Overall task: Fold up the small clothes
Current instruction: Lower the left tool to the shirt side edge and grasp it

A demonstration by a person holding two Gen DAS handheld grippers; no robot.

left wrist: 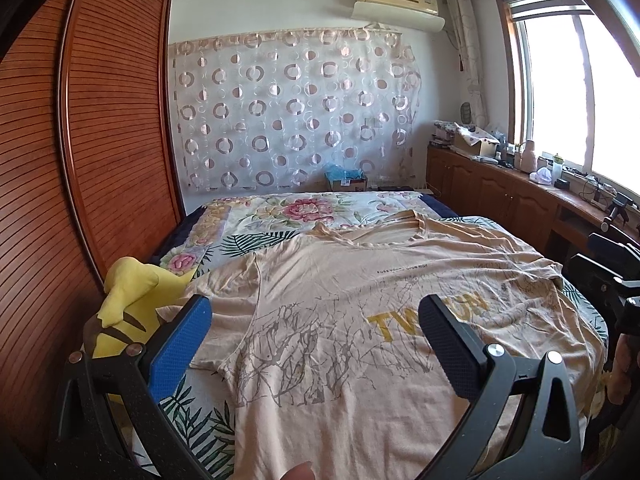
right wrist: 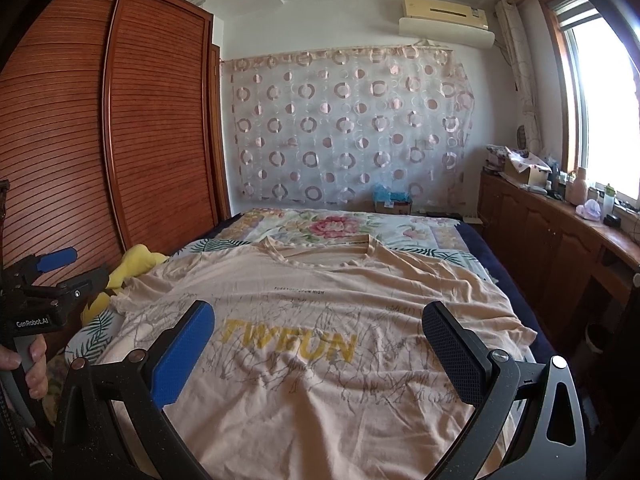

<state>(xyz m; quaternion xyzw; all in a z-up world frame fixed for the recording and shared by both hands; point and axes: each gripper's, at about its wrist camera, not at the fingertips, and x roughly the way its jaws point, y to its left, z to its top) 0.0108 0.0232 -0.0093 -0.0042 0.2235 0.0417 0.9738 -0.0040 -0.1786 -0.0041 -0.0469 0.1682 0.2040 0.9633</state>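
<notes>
A beige T-shirt with yellow "TWFUN" lettering and grey branch print lies spread flat, face up, on the bed, collar toward the far end; it also shows in the right wrist view. My left gripper is open and empty, held above the shirt's lower left part. My right gripper is open and empty, held above the shirt's lower middle. The left gripper also shows in the right wrist view at the left edge. The right gripper's body shows at the right edge of the left wrist view.
The bed has a floral and leaf-print cover. A yellow plush toy lies at the bed's left edge beside the slatted wooden wardrobe. A wooden cabinet with clutter runs along the right under the window.
</notes>
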